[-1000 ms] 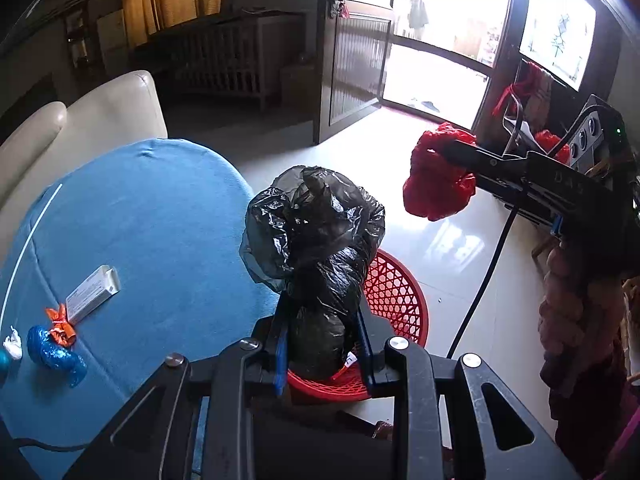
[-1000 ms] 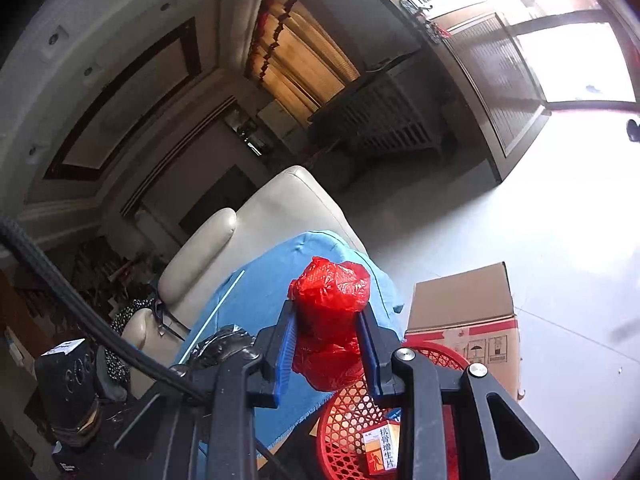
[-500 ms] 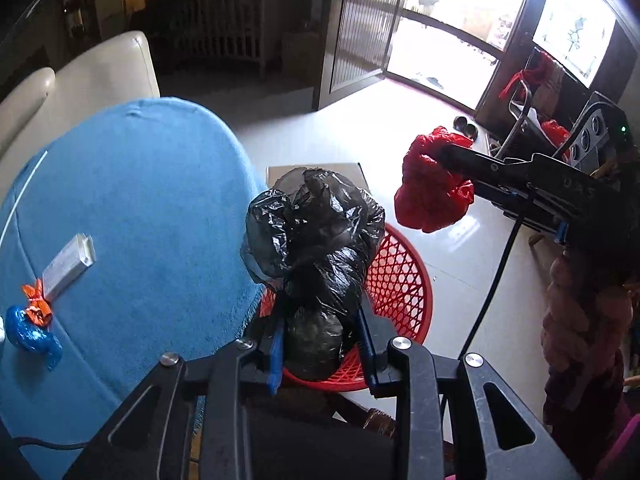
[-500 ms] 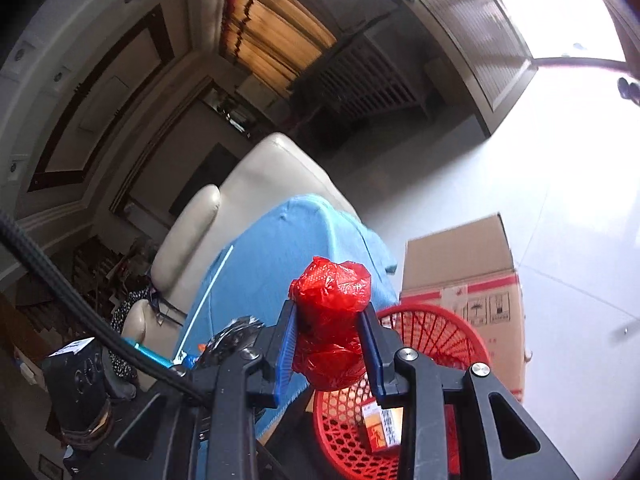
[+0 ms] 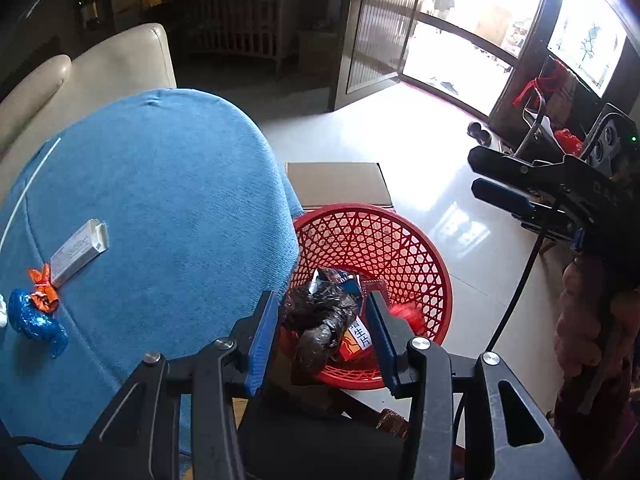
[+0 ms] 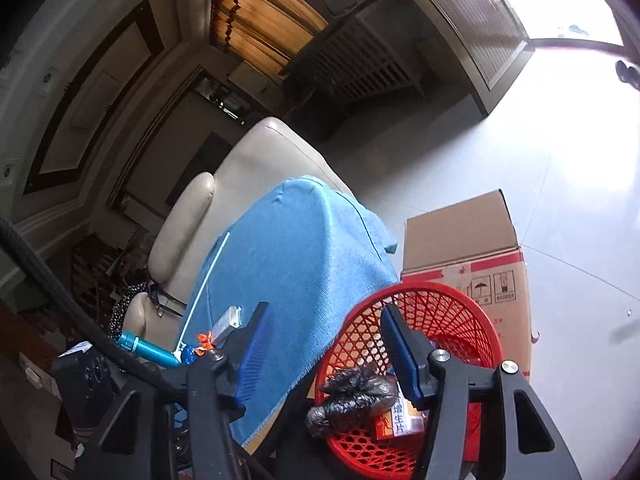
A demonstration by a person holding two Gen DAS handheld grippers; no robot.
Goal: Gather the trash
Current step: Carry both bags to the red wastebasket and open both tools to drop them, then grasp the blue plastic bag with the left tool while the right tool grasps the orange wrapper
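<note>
Both bags lie in the red mesh basket [image 5: 400,232]. The crumpled black bag [image 5: 320,320] rests on a printed carton, and the red bag [image 5: 408,314] shows partly behind my left gripper's right finger. My left gripper [image 5: 320,300] hangs just above the basket, its jaws opening, with nothing pressed between the blue pads. My right gripper [image 6: 325,312] is also opening over the basket [image 6: 440,292] and holds nothing; the black bag [image 6: 356,396] sits below it. In the left wrist view the right gripper [image 5: 478,174] hovers at the right, fingers apart.
On the blue-clothed table [image 5: 160,200] remain a small white box [image 5: 80,246], a blue foil wrapper with an orange twist [image 5: 36,320] and a thin white stick [image 5: 28,184]. A cardboard box [image 6: 460,232] stands behind the basket. A cream sofa [image 5: 120,60] lies beyond the table.
Both grippers sank toward the basket and opened. The black bag dropped out of the left gripper and the red bag out of the right; both now lie in the basket.
</note>
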